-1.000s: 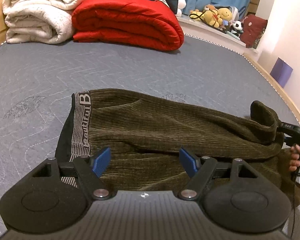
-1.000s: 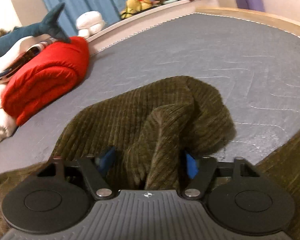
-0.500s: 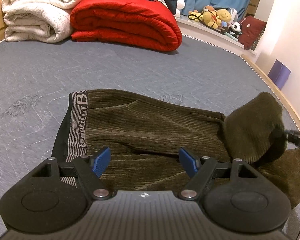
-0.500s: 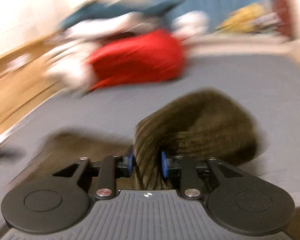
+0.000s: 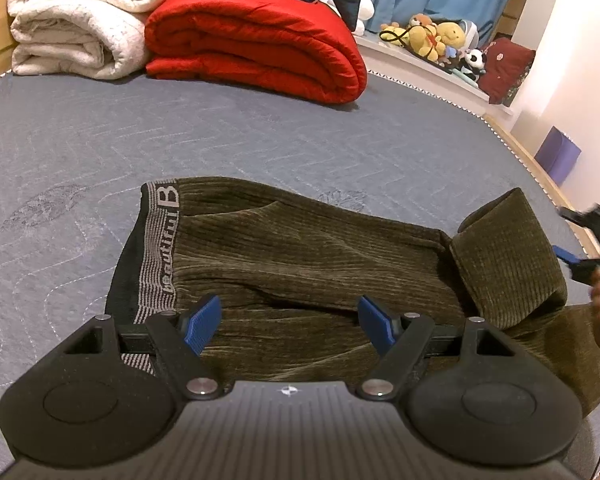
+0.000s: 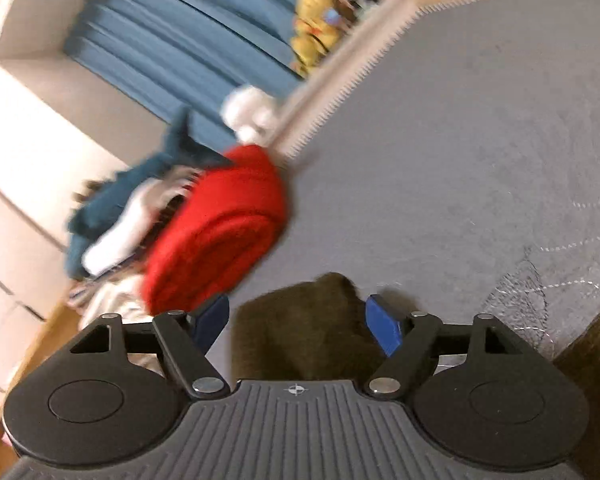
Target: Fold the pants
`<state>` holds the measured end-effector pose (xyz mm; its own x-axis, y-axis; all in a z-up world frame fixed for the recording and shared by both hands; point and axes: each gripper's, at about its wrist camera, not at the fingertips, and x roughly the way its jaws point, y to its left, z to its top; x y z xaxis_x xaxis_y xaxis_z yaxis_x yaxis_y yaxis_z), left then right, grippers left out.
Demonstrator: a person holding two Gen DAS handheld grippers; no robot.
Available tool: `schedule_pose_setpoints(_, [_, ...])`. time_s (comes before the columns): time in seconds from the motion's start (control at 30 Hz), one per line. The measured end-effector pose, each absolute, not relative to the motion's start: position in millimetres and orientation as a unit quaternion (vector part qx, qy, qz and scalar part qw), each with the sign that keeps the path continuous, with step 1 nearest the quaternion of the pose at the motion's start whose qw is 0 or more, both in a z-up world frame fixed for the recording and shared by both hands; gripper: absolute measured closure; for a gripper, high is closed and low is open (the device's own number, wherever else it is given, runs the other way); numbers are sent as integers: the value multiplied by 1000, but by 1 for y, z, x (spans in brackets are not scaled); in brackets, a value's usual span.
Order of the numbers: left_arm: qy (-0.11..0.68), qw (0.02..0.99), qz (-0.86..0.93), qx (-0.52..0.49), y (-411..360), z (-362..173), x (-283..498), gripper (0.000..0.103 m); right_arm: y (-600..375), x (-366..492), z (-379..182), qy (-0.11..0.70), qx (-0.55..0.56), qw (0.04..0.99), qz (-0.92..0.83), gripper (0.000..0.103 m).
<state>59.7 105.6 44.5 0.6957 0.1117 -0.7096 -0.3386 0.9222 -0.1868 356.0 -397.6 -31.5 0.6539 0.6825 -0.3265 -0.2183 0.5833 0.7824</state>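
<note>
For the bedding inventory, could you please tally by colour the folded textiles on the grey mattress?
Olive-green corduroy pants: 1
Red folded quilt: 1
Cream-white folded blanket: 1
Total: 3

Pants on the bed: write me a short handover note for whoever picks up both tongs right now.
Left tongs: open, hanging above the pants near the waistband, gripping nothing.
Right tongs: jaws have just been opening; the leg end sits between them, no longer pinched.
Pants: flat on the grey mattress, waistband left, leg end turned back onto the legs.
Done: first fold of the leg end begun.
Left: flatten that fold, bring it toward the waistband, square up.
</note>
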Motion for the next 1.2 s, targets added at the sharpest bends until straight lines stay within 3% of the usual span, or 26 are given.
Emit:
schedule_pose_setpoints(0.17, [372, 908, 123, -146, 104, 44, 60, 23, -379, 400, -60, 398, 390, 784, 272, 20])
schedule_pose_setpoints(0.27, [372, 908, 128, -145, 105, 43, 61, 23, -354, 428, -68, 449, 340, 783, 264, 17])
schedule_pose_setpoints(0.3, [372, 908, 129, -145, 106, 43, 61, 23, -346, 434, -72, 465, 332, 778, 261, 21])
schedule_pose_setpoints(0.33, [373, 907, 131, -144, 107, 42, 62, 23, -342, 438, -73, 474, 330, 774, 261, 28])
schedule_pose_setpoints(0.4, [373, 907, 133, -145, 108, 41, 63, 23, -331, 439, -68, 474, 324, 772, 272, 68])
schedule_pose_setpoints(0.47, [374, 906, 134, -146, 108, 41, 64, 23, -323, 435, -54, 468, 300, 776, 299, 88])
schedule_pose_setpoints(0.5, [374, 906, 133, -145, 108, 41, 64, 23, -319, 430, -45, 460, 280, 779, 321, 90])
schedule_pose_setpoints(0.6, [374, 907, 132, -143, 107, 40, 64, 23, -321, 415, -10, 416, 243, 795, 368, 93])
schedule_pose_setpoints(0.7, [375, 906, 134, -141, 107, 39, 65, 23, -355, 395, 30, 289, 282, 840, 363, 94])
schedule_pose_setpoints(0.8, [376, 905, 136, -142, 108, 37, 66, 23, -421, 358, 37, 111, 384, 893, 207, 94])
schedule_pose_setpoints(0.87, [376, 905, 135, -142, 108, 37, 66, 23, -455, 338, 21, 50, 397, 914, 61, 94])
schedule_pose_setpoints(0.93, [376, 906, 133, -141, 108, 38, 66, 23, -484, 335, -12, 69, 399, 912, -65, 93])
schedule_pose_setpoints(1.03, [375, 907, 132, -141, 109, 38, 66, 22, -514, 351, -75, 191, 378, 889, -171, 85])
schedule_pose_setpoints(1.1, [376, 906, 133, -141, 111, 37, 65, 22, -528, 356, -112, 259, 385, 868, -174, 70])
schedule_pose_setpoints(1.17, [378, 905, 135, -141, 111, 36, 66, 22, -540, 350, -132, 266, 426, 852, -148, 66])
schedule_pose_setpoints(1.2, [379, 905, 135, -141, 111, 35, 66, 22, -544, 348, -134, 256, 434, 853, -134, 59])
